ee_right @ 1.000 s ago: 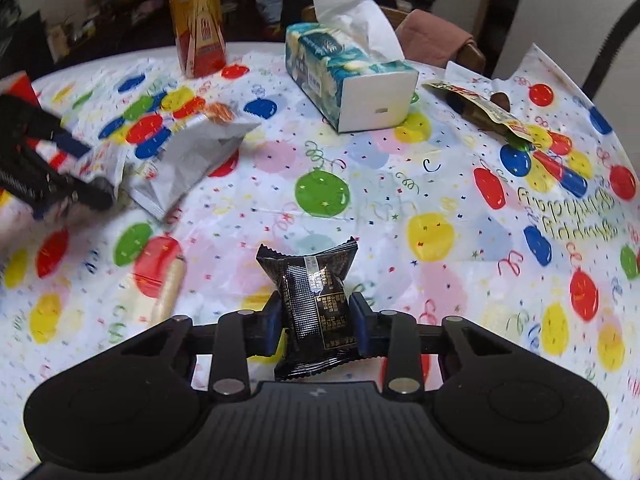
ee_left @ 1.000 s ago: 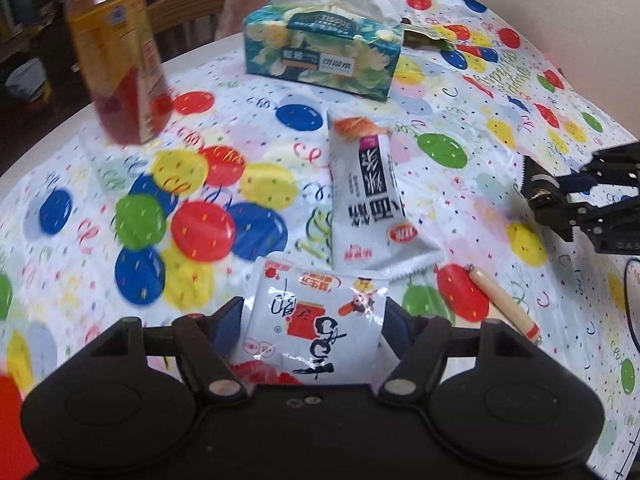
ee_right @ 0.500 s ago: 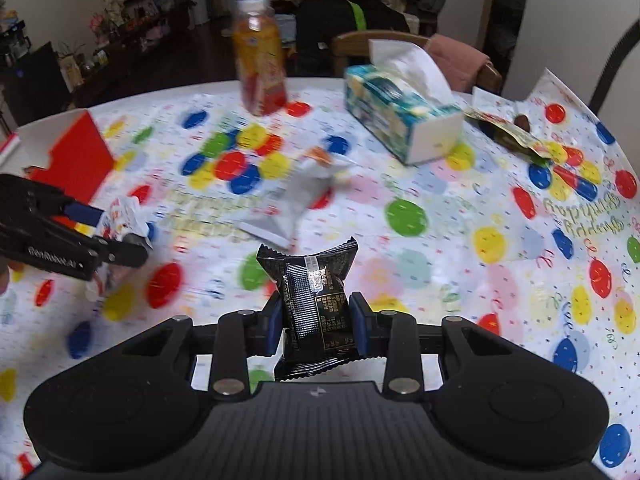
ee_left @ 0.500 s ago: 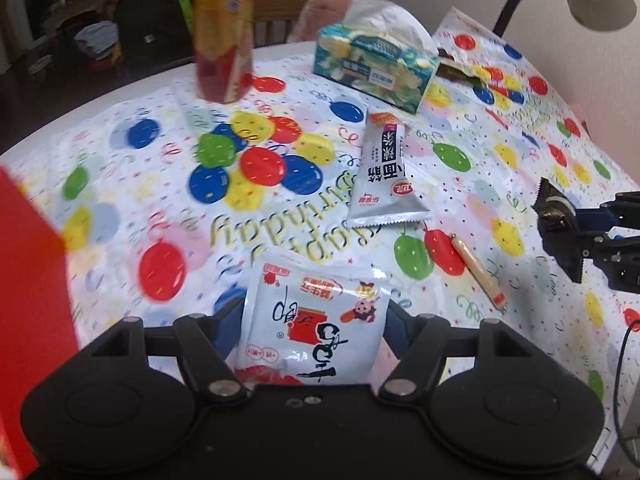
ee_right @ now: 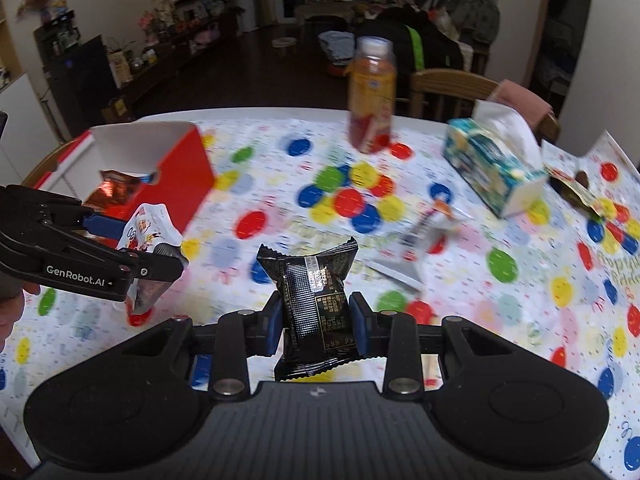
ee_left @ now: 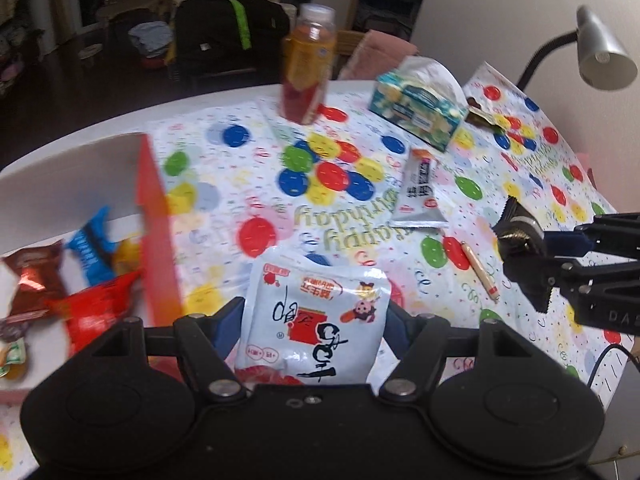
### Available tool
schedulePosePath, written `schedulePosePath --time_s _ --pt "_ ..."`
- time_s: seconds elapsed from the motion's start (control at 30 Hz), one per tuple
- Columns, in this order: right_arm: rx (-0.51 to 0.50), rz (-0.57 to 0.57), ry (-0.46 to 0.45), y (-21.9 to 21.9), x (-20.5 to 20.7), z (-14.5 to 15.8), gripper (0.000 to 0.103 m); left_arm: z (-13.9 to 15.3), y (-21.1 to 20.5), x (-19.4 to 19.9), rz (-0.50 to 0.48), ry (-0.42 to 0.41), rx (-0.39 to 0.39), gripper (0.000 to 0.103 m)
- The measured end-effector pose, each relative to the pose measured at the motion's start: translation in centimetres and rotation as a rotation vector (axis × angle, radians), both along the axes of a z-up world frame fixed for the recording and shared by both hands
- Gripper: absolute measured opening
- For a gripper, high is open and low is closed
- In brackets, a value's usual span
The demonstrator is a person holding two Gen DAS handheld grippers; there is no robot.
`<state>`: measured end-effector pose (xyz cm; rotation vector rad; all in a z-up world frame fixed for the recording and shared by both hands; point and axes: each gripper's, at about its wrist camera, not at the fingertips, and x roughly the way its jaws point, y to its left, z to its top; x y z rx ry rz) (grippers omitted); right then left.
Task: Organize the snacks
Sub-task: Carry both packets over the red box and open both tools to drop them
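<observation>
Snacks are split between your two grippers and the red box (ee_right: 176,168). Your left gripper (ee_left: 314,322) has its jaws pinching a white snack pouch (ee_left: 316,316), held above the balloon-print tablecloth (ee_left: 248,160) just beside the box — several wrapped snacks (ee_left: 60,280) lie inside. Your right gripper (ee_right: 314,322) has its jaws clamped on a black snack packet (ee_right: 312,300), held upright over the table. One grey sachet (ee_right: 420,240) lies loose on the cloth, near a tissue box (ee_right: 492,164) and a juice bottle (ee_right: 372,96).
</observation>
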<state>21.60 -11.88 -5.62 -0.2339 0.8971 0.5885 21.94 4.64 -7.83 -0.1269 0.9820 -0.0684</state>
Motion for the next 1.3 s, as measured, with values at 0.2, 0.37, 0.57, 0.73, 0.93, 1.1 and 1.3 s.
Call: schedulePosePath --time_s 0.2,0.37,0.57,0.73,0.93,1.1,1.3 --pt "0.018 0.047 -0.011 4.3 -1.8 1.3 0.034 2.1 3.3 -2.4 0.045 -0.025 0.002 0.069" --pt "0.029 0.091 -0.028 8.1 -3.4 2.2 0.034 3.5 6.1 -4.0 0.082 -0.044 0.007 0.069" --pt "0.035 0.137 -0.051 12.3 -4.8 3.0 0.034 5.2 9.4 -5.9 0.124 -0.077 0.009 0.069" --pt "0.038 0.157 -0.065 15.6 -5.3 3.3 0.034 6.1 12.4 -7.0 0.162 -0.095 0.031 0.069" --pt "0.037 0.180 -0.083 19.3 -5.4 3.5 0.034 6.8 16.3 -7.5 0.217 -0.107 0.060 0.069" --pt "0.018 0.186 -0.092 22.3 -4.7 3.0 0.034 6.7 19.6 -7.2 0.272 -0.102 0.103 0.069" --pt "0.003 0.181 -0.078 25.1 -3.1 1.8 0.034 6.3 23.4 -6.2 0.327 -0.096 0.143 0.069"
